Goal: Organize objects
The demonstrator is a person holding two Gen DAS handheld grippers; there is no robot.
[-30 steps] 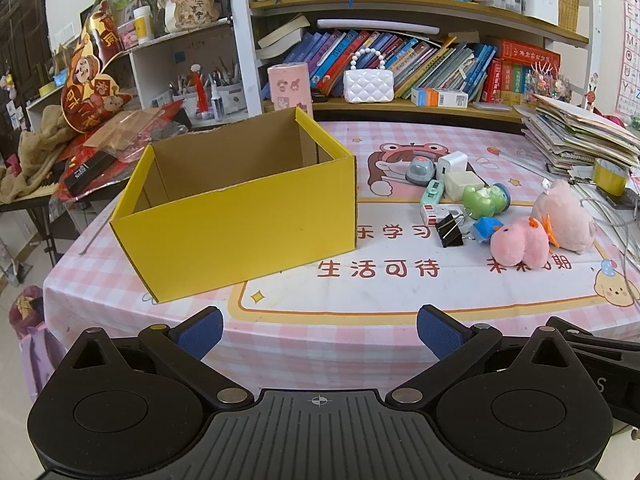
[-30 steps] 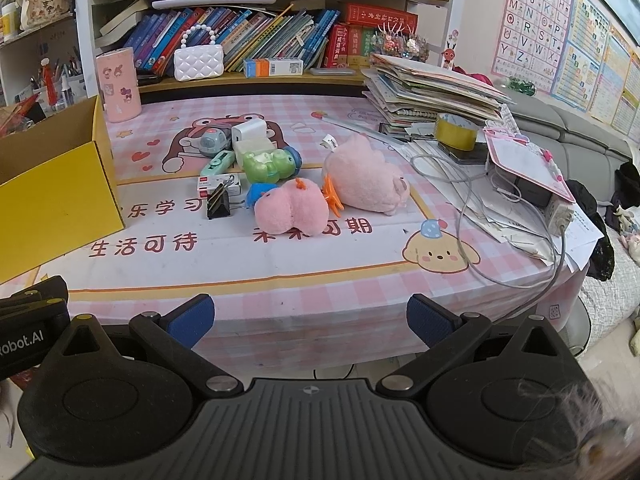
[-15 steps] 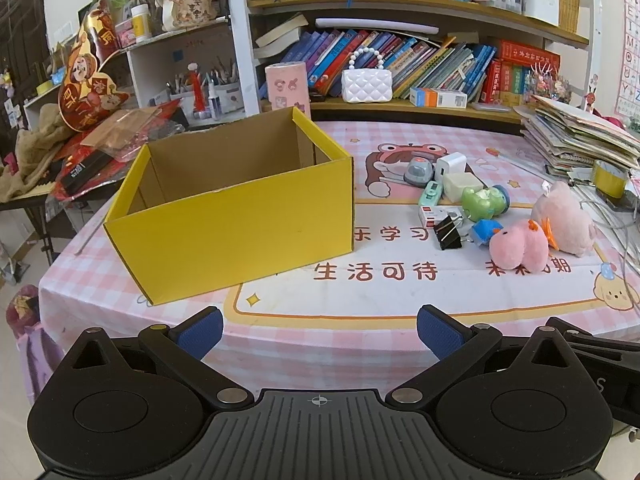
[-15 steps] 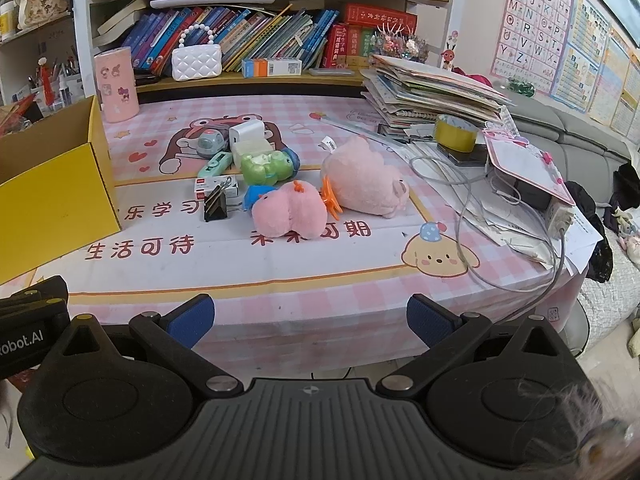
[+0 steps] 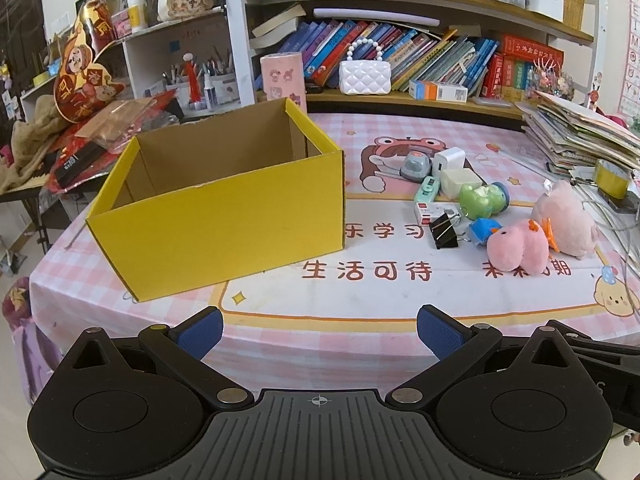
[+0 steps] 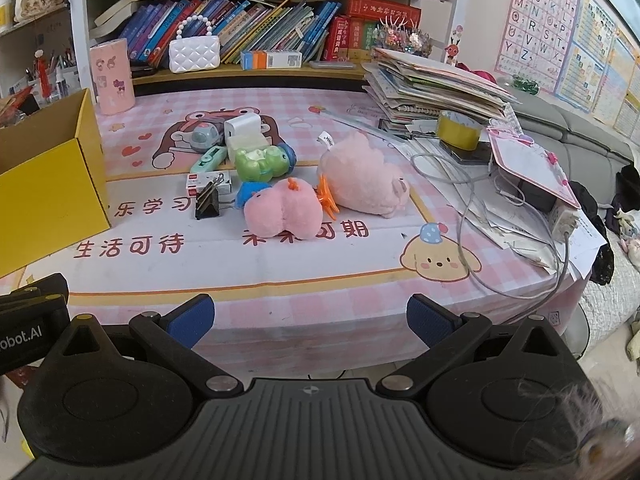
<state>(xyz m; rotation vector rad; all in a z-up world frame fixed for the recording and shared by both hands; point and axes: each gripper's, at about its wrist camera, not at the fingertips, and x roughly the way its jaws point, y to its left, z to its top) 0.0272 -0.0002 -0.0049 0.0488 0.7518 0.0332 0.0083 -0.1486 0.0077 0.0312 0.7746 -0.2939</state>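
An empty yellow cardboard box point(image 5: 224, 216) stands on the left of the pink checked table point(image 5: 320, 320). To its right lie two pink plush toys point(image 5: 518, 246) point(image 6: 364, 178), a green toy point(image 6: 262, 164), a black binder clip point(image 6: 207, 202), a small white box point(image 6: 208, 182), a white charger point(image 6: 242, 128) and a grey round gadget point(image 6: 204, 136). My left gripper point(image 5: 319, 332) hangs open before the table's front edge, nothing between its blue pads. My right gripper point(image 6: 310, 320) is open too, in front of the toys and well short of them.
Bookshelves point(image 5: 400, 52) line the far side, with a white handbag point(image 5: 365, 76) and a pink cup point(image 5: 282, 76). A stack of papers point(image 6: 432, 88), a yellow tape roll point(image 6: 458, 130) and cables point(image 6: 520, 220) crowd the table's right side. Clutter lies left of the box point(image 5: 92, 136).
Both views have crept slightly closer to the table. Nothing on the table has moved and both grippers stay open.
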